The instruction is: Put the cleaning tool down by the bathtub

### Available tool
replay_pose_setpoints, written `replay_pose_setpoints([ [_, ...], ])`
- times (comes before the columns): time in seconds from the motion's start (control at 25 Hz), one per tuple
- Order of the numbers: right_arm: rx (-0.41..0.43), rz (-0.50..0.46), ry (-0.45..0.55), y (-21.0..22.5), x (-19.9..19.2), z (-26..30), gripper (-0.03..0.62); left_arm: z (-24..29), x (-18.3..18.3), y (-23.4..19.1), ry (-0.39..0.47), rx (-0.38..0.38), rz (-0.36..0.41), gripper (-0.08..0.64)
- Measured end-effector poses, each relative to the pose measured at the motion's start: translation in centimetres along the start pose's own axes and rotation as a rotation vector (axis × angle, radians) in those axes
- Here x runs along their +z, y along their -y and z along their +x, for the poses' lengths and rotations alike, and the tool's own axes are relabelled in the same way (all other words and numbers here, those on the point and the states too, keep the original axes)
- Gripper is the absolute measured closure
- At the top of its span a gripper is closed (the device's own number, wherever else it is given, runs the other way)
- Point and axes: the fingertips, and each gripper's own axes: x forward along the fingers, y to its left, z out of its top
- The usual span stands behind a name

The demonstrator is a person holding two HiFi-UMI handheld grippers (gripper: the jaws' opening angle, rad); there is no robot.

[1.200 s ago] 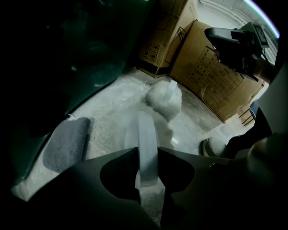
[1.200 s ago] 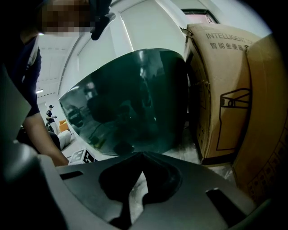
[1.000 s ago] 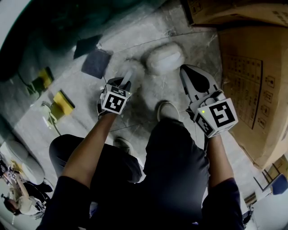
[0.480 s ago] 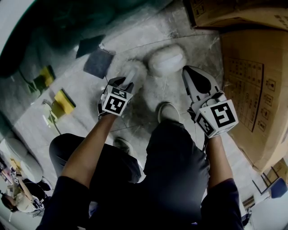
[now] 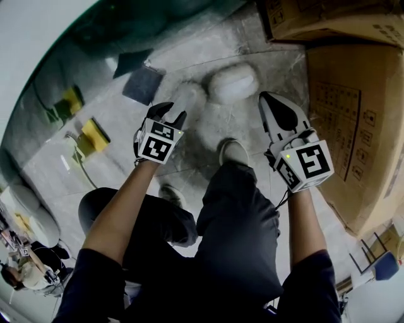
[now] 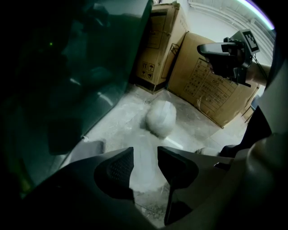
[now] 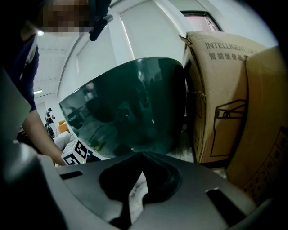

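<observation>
The cleaning tool, a white fluffy duster [image 5: 231,82], lies on the marble floor by the dark green bathtub [image 5: 126,28]. Its fuzzy near end [image 5: 189,98] sits just past my left gripper [image 5: 169,113]. In the left gripper view the jaws of that gripper [image 6: 145,162] are opening, and the white fluff [image 6: 160,117] shows through the gap without either pad pressing on it. My right gripper [image 5: 276,104] hangs above the floor to the right of the duster. Its tips [image 7: 143,155] meet with nothing held between them.
Large cardboard boxes [image 5: 353,113] stand to the right and at the back [image 5: 315,16]. A grey cloth [image 5: 144,84] and yellow sponges [image 5: 95,132] lie on the floor at the left by the tub. The person's shoes [image 5: 233,151] stand just behind the duster.
My left gripper's jaws have spread apart and let go of the duster's near end, then drawn slightly back to the left. The duster stays on the floor. The right gripper has hardly moved.
</observation>
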Motion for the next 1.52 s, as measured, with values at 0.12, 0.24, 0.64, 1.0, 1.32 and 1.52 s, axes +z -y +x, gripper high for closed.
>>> replay_pose_setpoints([
  [0.12,0.005,-0.017,-0.013,-0.8,2.6,-1.7,0.589,-3.8,2.6,-0.1,0.037,0.022,0.026,0.377],
  [0.24,0.010,-0.026,-0.023,-2.1,5.8,-3.7,0.589,-8.5,5.1,0.0,0.068,0.045,0.064,0.376],
  [0.64,0.056,-0.040,-0.078,-7.9,15.5,-10.5,0.589,-23.7,9.1,1.3,0.126,0.093,0.023,0.376],
  [1.0,0.090,-0.090,-0.024,-13.2,27.9,-15.4,0.589,-40.7,18.0,4.0,0.337,0.124,-0.030,0.376],
  [1.32,0.124,-0.144,0.106,-18.6,42.0,-22.6,0.589,-58.3,26.9,6.6,0.538,0.196,-0.022,0.376],
  [1.52,0.142,-0.191,0.181,-22.0,49.4,-27.4,0.589,-67.8,30.2,9.1,0.645,0.208,-0.019,0.376],
])
